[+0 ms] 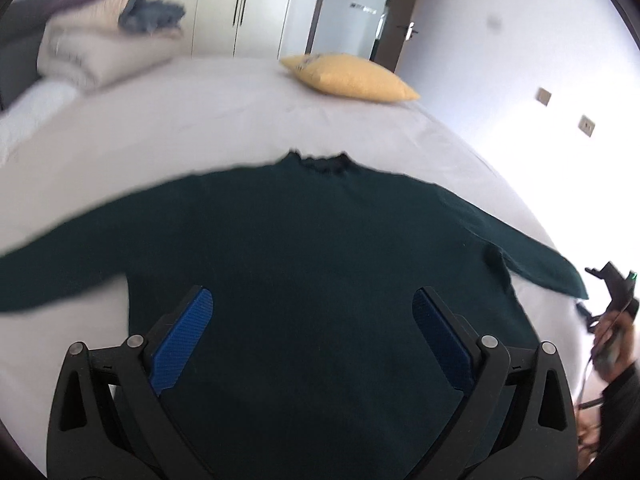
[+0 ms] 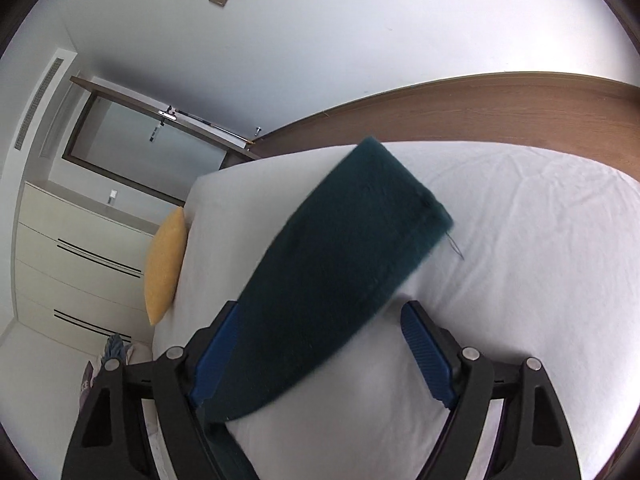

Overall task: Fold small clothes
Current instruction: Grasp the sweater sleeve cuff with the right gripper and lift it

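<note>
A dark green long-sleeved sweater (image 1: 312, 240) lies flat on the white bed (image 1: 200, 120), collar away from me and both sleeves spread out. My left gripper (image 1: 312, 300) is open and hovers over the sweater's lower body, holding nothing. In the right wrist view one sleeve (image 2: 340, 248) lies diagonally across the white bed (image 2: 520, 240), its cuff pointing toward the wooden bed frame. My right gripper (image 2: 320, 316) is open above the sleeve, with the sleeve passing over the left finger's side. The right gripper (image 1: 616, 292) also shows at the right edge of the left wrist view.
A yellow pillow (image 1: 352, 76) lies at the far side of the bed, also seen in the right wrist view (image 2: 164, 264). Folded bedding and clothes (image 1: 108, 36) are stacked at the far left. A wooden bed frame (image 2: 480, 108), white wardrobes (image 2: 80, 256) and a door (image 2: 152, 148) surround the bed.
</note>
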`<action>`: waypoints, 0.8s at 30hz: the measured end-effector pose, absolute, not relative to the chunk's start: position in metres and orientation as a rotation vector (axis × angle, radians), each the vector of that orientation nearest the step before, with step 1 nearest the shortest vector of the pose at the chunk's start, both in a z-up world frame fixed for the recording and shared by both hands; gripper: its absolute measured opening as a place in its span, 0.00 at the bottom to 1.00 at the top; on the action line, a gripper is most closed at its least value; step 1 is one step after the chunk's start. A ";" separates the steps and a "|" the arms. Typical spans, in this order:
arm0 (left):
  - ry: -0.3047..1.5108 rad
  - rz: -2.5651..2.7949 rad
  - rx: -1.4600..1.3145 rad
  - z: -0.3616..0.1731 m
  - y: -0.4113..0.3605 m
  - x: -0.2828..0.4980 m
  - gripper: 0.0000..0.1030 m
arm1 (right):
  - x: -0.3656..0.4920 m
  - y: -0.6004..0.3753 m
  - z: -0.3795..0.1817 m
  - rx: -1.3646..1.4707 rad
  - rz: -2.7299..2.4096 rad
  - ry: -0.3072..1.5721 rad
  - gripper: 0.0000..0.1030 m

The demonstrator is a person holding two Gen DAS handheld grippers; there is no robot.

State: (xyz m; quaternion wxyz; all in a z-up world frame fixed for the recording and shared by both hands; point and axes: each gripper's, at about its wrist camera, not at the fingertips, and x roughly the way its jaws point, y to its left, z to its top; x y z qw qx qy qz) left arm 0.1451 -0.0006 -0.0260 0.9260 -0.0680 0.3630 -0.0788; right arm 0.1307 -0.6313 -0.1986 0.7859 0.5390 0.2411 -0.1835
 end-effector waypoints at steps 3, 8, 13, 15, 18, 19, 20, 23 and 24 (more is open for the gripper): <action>0.718 -0.211 -0.170 -0.020 -0.004 0.150 0.98 | 0.130 -0.629 -0.198 1.163 -0.406 0.510 0.73; 0.738 -0.252 -0.218 -0.021 -0.002 0.168 0.79 | 0.131 -0.644 -0.202 1.162 -0.421 0.508 0.32; 0.768 -0.297 -0.291 -0.030 0.004 0.191 0.79 | 0.144 -0.641 -0.184 1.065 -0.480 0.537 0.11; 0.780 -0.330 -0.352 -0.037 0.007 0.210 0.79 | 0.157 -0.627 -0.162 0.946 -0.460 0.550 0.09; 0.815 -0.394 -0.448 -0.042 0.008 0.234 0.79 | 0.193 -0.580 -0.121 0.736 -0.374 0.574 0.09; 0.828 -0.411 -0.470 -0.044 0.007 0.241 0.79 | 0.207 -0.556 -0.108 0.645 -0.336 0.585 0.09; 0.848 -0.442 -0.504 -0.047 0.005 0.251 0.79 | 0.222 -0.523 -0.095 0.529 -0.277 0.596 0.08; 0.903 -0.533 -0.606 -0.060 -0.003 0.275 0.79 | 0.250 -0.422 -0.073 0.237 -0.105 0.610 0.08; 0.926 -0.563 -0.649 -0.066 -0.005 0.285 0.79 | 0.257 -0.386 -0.072 0.144 -0.051 0.616 0.08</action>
